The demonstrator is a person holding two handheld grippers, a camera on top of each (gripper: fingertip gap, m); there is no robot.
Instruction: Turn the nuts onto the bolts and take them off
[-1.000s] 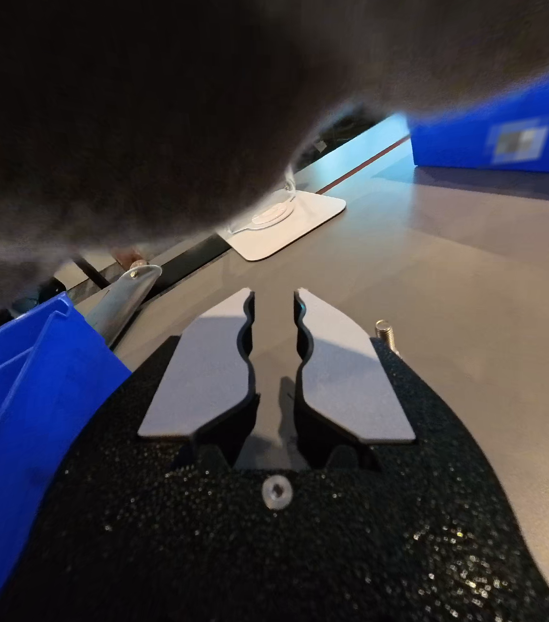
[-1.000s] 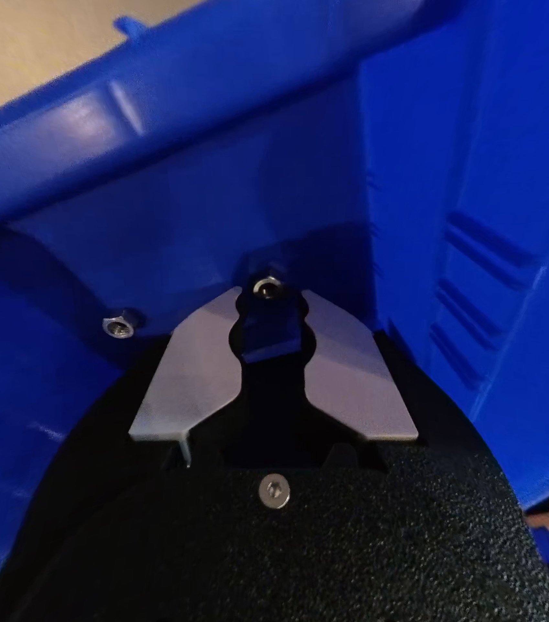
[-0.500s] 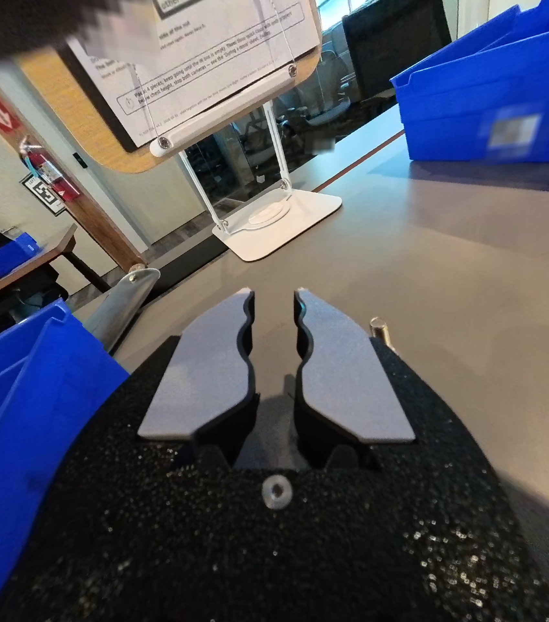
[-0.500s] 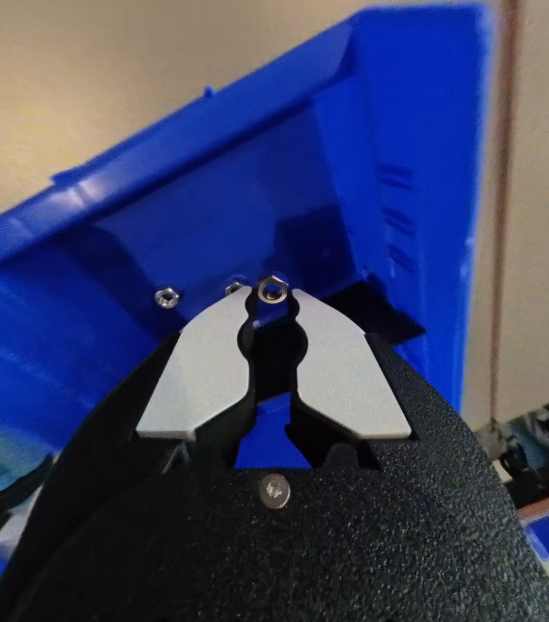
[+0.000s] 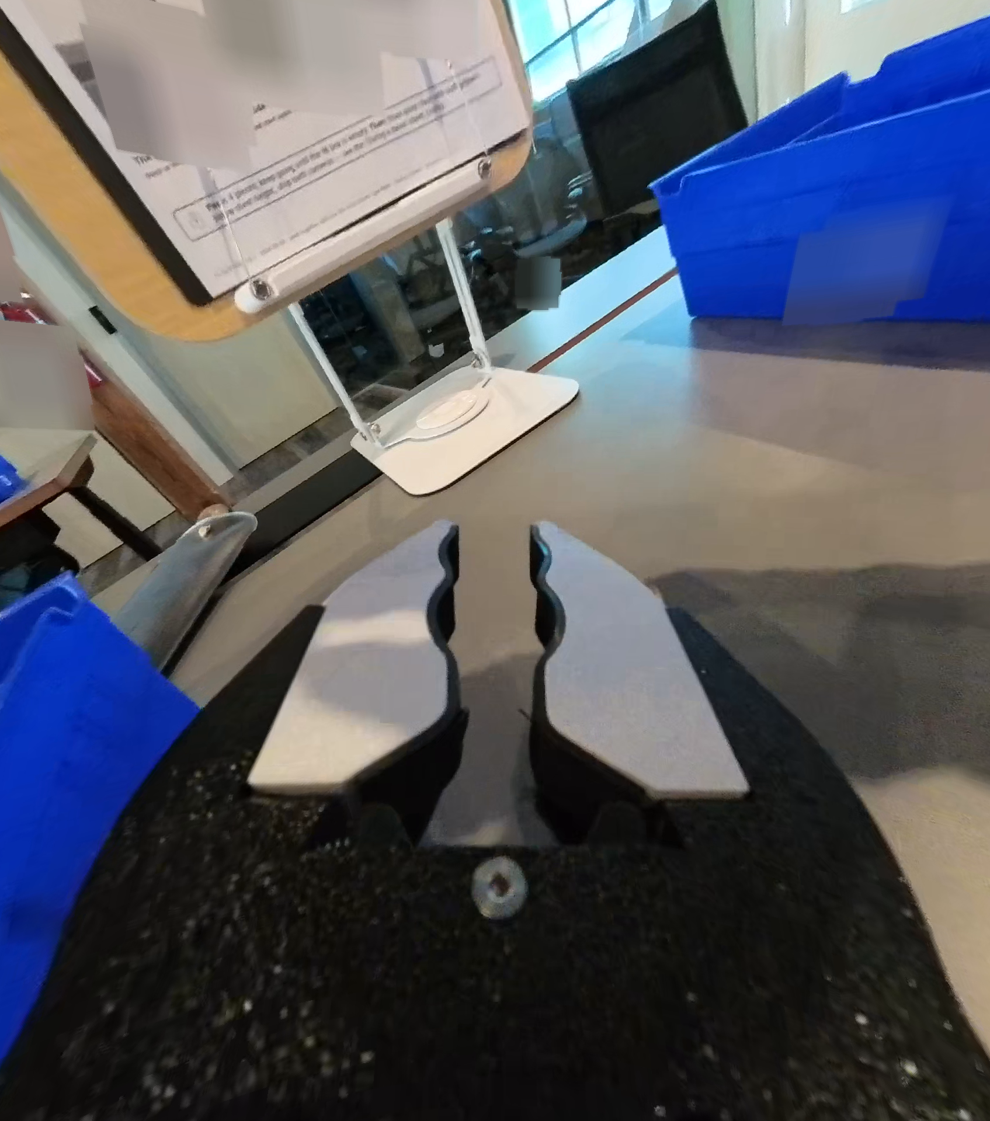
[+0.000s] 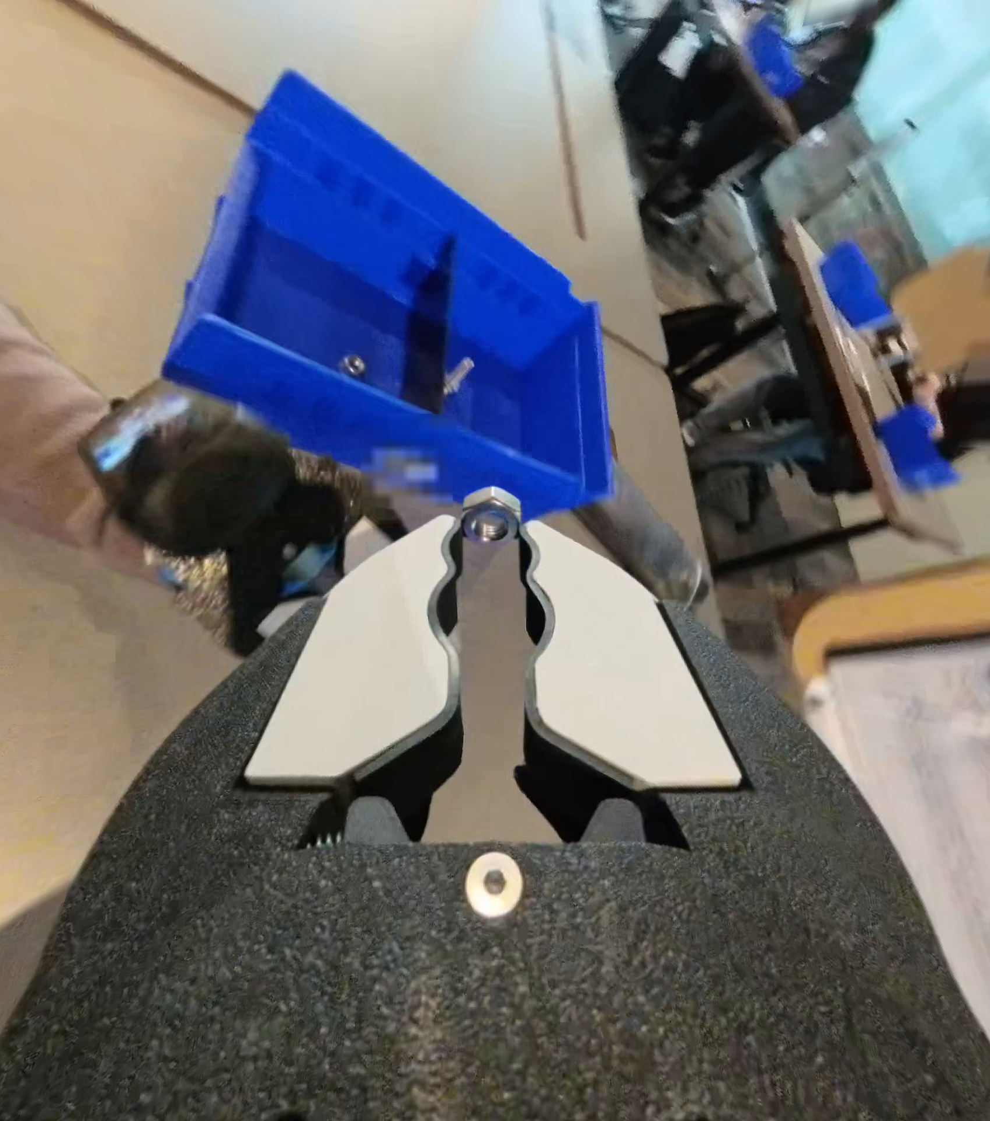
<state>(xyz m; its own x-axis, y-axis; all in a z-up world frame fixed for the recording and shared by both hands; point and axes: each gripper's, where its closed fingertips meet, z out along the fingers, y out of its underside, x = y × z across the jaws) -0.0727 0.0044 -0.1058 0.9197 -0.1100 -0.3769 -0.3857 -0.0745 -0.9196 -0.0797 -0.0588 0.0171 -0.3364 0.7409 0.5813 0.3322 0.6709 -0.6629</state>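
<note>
Grey and bare, the surface (image 5: pixel 723 485) stretches ahead of the left claw (image 5: pixel 493 537), whose two fingers stand apart with nothing between them. Beyond its tips a white stand (image 5: pixel 480 418) holds up a printed sheet (image 5: pixel 310 139), and farther off to the right sit large blue bins (image 5: pixel 868 200). Close on the claw's left is the corner of a small blue bin (image 5: pixel 37 728), with a bright metal piece (image 5: pixel 189 582) just behind it.

From the right wrist view, much blurred, the right claw (image 6: pixel 490 526) is clamped on a steel nut (image 6: pixel 490 520) at its very fingertips, the nut's hole facing the camera. It is held above the surface, and beyond the tips lies the small blue bin (image 6: pixel 395 291), parted by a divider. One nut in the bin (image 6: pixel 353 364) lies in the left compartment, and a bolt (image 6: pixel 459 374) lies just past the divider in the right one. To the claw's left the other claw (image 6: pixel 219 485) shows, dark and blurred, at the end of a sleeve (image 6: pixel 1 388).
</note>
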